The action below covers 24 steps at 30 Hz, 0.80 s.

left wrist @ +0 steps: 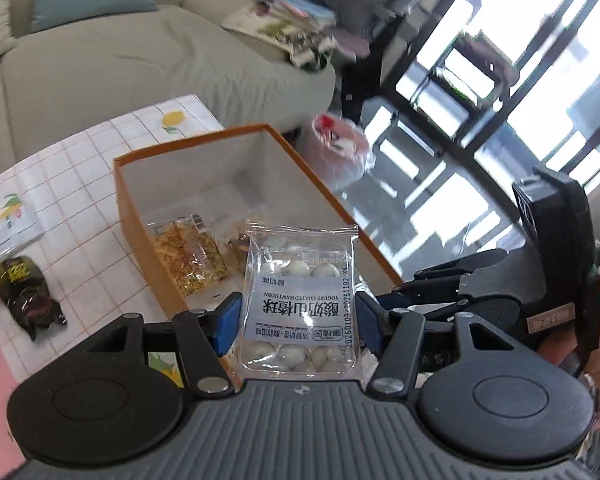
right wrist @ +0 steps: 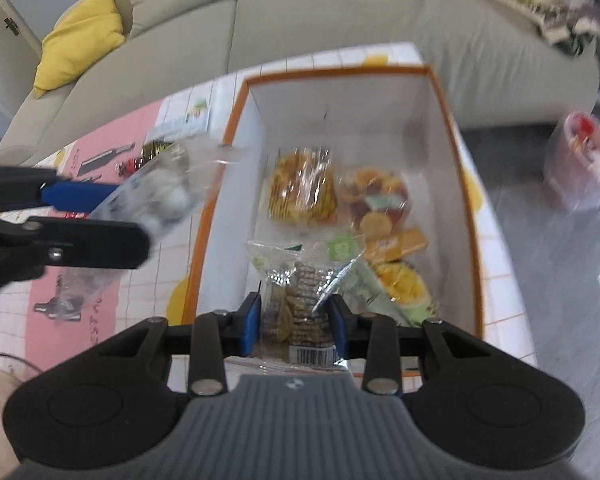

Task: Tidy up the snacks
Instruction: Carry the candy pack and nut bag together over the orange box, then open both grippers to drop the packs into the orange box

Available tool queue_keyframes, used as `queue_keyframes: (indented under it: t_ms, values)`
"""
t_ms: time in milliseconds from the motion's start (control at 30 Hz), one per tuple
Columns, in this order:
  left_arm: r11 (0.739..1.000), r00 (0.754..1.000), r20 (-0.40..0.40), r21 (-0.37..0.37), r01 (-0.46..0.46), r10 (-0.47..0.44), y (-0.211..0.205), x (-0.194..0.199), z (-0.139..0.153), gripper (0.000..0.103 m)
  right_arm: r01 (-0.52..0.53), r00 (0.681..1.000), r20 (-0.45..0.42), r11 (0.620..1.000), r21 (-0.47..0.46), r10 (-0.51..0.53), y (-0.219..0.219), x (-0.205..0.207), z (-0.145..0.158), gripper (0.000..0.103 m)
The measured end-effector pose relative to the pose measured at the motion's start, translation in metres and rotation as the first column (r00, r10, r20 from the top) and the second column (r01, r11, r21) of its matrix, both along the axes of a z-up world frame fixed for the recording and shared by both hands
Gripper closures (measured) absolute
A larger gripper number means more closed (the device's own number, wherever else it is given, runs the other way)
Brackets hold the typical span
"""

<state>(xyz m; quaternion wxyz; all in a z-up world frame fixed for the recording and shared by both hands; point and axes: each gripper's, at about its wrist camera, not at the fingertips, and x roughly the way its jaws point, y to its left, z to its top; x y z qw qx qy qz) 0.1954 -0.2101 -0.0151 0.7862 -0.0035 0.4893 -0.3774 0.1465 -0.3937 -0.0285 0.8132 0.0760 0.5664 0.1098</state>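
Both tools carry snacks to the orange box (right wrist: 456, 128) on the tabletop (left wrist: 80, 184). Left tool (left wrist: 298, 322) pinches a hawthorn pack (left wrist: 300, 300) beside the box; right tool (right wrist: 296, 322) pinches a cracker pack (right wrist: 300, 304) above it, likely ready to drop.

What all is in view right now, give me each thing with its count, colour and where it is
box: one, orange outside, white inside, on the table.
hawthorn ball pack: one, clear with white balls, held over the box's near end.
cracker pack: one, clear, held over the box.
snack packs in box: several, mostly yellow and orange, on its floor.
dark wrapper: one, black, on the tablecloth.
sofa: one, grey-green, behind the table.
yellow cushion: one, on the sofa.
left hand-held gripper: black, blue pads.
right hand-held gripper: same.
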Motion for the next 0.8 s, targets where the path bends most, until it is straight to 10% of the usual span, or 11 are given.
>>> queue_keyframes:
  t_ms: [300, 800]
  values:
    - [0.964, 0.987, 0.009, 0.217, 0.155, -0.160, -0.052, 0.025, -0.030, 0.035, -0.080, 0.994, -0.083, 0.996, -0.033, 0.077, 0.000, 0.024, -0.038, 0.068]
    - [0.818, 0.941, -0.023, 0.489, 0.305, -0.337, -0.098, 0.037, -0.091, 0.035, -0.187, 0.974, -0.146, 0.980, -0.066, 0.175, -0.003, 0.039, -0.070, 0.068]
